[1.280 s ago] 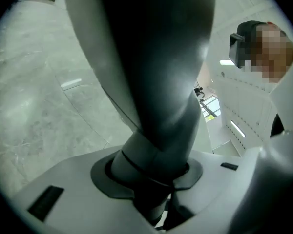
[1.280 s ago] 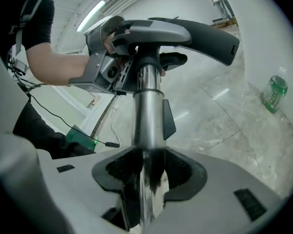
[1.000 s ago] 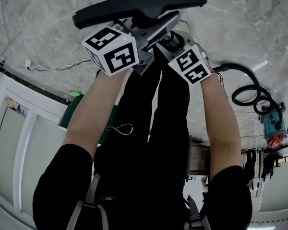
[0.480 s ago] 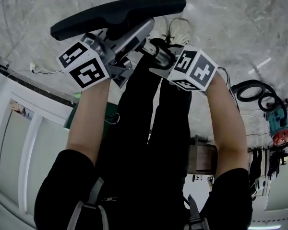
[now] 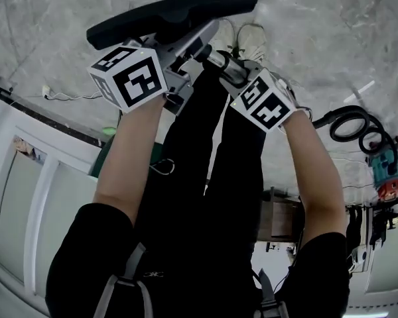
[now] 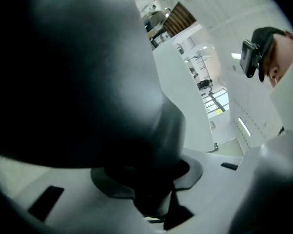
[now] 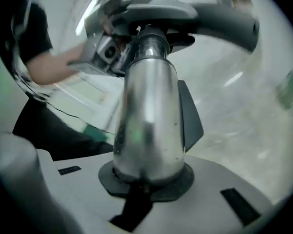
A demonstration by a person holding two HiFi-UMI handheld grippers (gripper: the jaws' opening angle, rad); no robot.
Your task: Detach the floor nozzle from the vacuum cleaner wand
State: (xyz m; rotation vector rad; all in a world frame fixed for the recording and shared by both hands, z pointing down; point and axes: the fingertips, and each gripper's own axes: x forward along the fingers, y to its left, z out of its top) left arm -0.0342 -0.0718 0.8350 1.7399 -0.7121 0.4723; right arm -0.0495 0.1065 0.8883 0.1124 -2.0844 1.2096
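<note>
We wear a black short-sleeved top (image 5: pixel 93 244), black trousers (image 5: pixel 205 144), pale laced shoes (image 5: pixel 251 40) and grey shoulder straps (image 5: pixel 127 267), and beyond our forearms sit a left cube (image 5: pixel 129 78) and a right cube (image 5: pixel 265 103), white with black square markers.

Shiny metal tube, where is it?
In the head view's top middle, the metal tube runs from the black floor nozzle down between the right gripper's closing jaws.

The floor nozzle (image 5: pixel 172 15) lies at twelve o'clock, the wand (image 5: pixel 227 67) just below it, and a coiled hose (image 5: pixel 331 116) at three o'clock.
</note>
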